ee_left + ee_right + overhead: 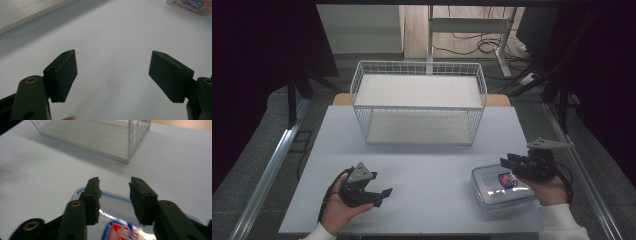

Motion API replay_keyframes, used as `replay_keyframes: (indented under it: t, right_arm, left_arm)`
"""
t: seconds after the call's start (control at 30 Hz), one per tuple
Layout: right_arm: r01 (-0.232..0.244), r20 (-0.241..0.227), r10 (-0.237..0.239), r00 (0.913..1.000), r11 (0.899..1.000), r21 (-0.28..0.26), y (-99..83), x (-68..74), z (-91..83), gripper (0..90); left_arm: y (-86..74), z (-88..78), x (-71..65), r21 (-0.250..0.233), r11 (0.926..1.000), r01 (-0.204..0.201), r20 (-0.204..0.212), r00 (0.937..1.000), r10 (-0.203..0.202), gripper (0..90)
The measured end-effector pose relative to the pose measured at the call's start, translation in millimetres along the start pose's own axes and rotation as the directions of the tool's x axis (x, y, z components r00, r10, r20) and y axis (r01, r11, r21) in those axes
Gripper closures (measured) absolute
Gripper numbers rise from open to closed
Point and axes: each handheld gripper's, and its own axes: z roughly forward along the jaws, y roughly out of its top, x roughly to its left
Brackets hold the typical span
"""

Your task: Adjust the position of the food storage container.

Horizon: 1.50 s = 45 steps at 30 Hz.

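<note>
Jaws apart; right gripper (511,161) above container (502,187).

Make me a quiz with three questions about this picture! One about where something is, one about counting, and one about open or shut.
1. Where is the plastic container?
A. Under the right gripper
B. Inside the wire rack
C. On the floor

2. How many shelves does the wire rack have?
A. One
B. Two
C. Four

3. How do the left gripper jaws stand?
A. Shut
B. Holding a box
C. Wide open

Answers: 1 A, the right gripper hovers over its lid. 2 B, an upper and a lower board show. 3 C, bare table shows between them.
</note>
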Motion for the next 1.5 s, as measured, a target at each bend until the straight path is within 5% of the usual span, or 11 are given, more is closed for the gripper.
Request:
replay_keyframes:
  t: [0.13,0.33,0.5,0.73,1.13,1.5]
  right_arm:
    - [-0.014,0.017,0.014,0.9998,1.000,0.016,-5.5,-13.0,-8.1,79.1]
    - [-0.023,0.109,0.017,0.9938,0.998,0.055,-13.3,-34.5,-20.7,87.6]
    - [-0.071,0.153,0.061,0.9863,0.996,0.057,-25.2,-55.0,-33.2,89.2]
    - [-0.107,0.213,0.077,0.9740,0.985,0.133,-46.3,-68.8,-30.2,89.2]
    - [-0.137,0.284,0.073,0.9561,0.968,0.211,-65.1,-63.7,-27.6,89.4]
    - [-0.112,0.252,0.049,0.9665,0.964,0.241,-62.1,-52.4,-22.7,89.5]
  left_arm:
    - [-0.3,0.9,-1.1,0.009,0.9999,-0.013,-0.003,0.9999,0.013,22.5]
    - [-1.6,0.1,1.5,0.008,0.9999,-0.007,-0.009,0.9999,0.007,22.4]
    - [-1.4,-0.8,2.7,0.007,1.0000,-0.003,-0.014,0.9999,0.003,22.4]
    - [-1.4,-0.9,2.0,0.009,0.9999,-0.006,-0.016,0.9998,0.006,22.4]
    - [-1.1,-0.3,2.1,0.009,0.9999,-0.007,-0.009,0.9999,0.007,22.4]
    - [-1.1,1.3,1.9,0.015,0.9998,-0.008,-0.009,0.9999,0.008,22.4]
